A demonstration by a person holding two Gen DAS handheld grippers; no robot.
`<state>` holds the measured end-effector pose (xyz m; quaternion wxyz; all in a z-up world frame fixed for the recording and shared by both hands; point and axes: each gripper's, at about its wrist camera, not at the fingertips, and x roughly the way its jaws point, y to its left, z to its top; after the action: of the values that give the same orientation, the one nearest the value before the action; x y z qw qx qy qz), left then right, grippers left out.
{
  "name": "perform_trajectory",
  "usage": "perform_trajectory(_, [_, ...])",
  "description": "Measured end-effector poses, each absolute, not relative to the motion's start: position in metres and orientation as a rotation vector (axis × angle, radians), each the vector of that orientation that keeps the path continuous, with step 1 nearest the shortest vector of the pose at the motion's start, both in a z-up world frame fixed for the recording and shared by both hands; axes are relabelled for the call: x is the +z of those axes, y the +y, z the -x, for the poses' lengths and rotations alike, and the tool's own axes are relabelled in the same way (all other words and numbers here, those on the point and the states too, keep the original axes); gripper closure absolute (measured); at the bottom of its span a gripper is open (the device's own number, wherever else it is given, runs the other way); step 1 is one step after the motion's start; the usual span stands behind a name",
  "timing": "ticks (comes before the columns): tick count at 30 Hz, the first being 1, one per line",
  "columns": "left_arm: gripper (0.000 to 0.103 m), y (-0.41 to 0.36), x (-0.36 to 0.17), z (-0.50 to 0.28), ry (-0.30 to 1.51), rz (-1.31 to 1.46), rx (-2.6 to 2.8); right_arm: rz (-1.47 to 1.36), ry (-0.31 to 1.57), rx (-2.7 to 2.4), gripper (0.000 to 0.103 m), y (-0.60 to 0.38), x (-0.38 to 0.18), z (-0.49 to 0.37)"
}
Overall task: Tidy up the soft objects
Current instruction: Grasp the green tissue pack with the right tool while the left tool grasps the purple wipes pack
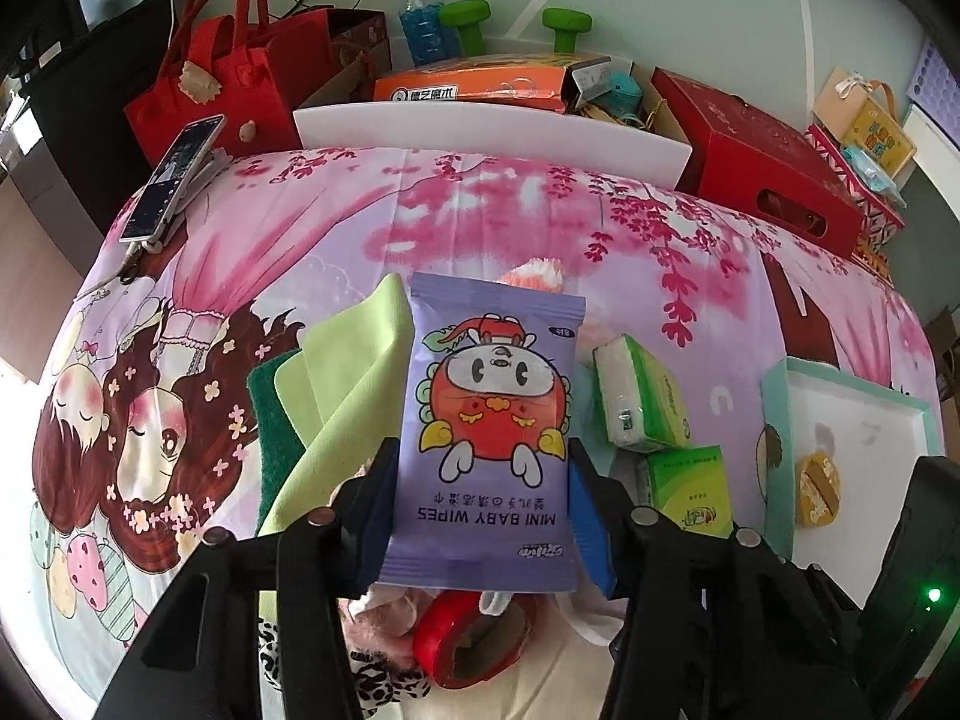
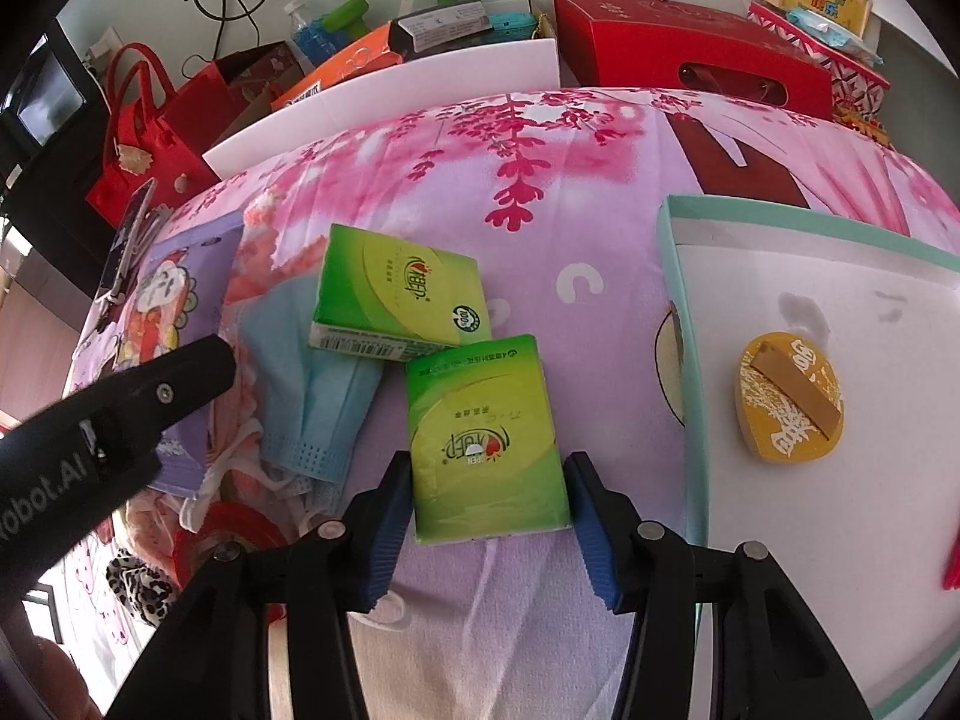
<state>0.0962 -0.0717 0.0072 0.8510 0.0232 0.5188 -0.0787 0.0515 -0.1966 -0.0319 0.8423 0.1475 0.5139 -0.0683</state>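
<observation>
A purple pack of mini baby wipes [image 1: 489, 420] stands between my left gripper's [image 1: 483, 450] blue pads, which press on both of its long sides over the flowery pink bedsheet [image 1: 480, 222]. My right gripper [image 2: 489, 462] is shut on a green tissue pack [image 2: 480, 432] lying flat on the sheet. A second green tissue pack [image 2: 402, 294] lies just beyond it, partly on a light blue face mask [image 2: 318, 384]. To the left of the wipes lie a pale green cloth [image 1: 348, 372] and a dark green scouring pad [image 1: 273, 420].
A white box with a teal rim [image 2: 678, 300] sits at the right and holds a yellow round piece [image 2: 789, 396]. A red tape roll [image 1: 474, 642] lies under the left gripper. Along the bed's far edge are a phone [image 1: 174, 180], red bags [image 1: 228, 84], a white bin [image 1: 480, 126] and a red carton [image 1: 762, 150].
</observation>
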Motion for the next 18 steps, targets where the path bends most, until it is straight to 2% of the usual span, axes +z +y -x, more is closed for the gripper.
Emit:
perform_trajectory(12, [0.052, -0.063, 0.019, -0.092, 1.06, -0.003, -0.173, -0.327, 1.077, -0.141, 0.051, -0.199, -0.023, -0.047])
perform_trajectory(18, [0.052, -0.057, 0.036, -0.086, 1.014, 0.02, -0.175, -0.321, 1.014, -0.145, 0.051, -0.203, 0.0, -0.037])
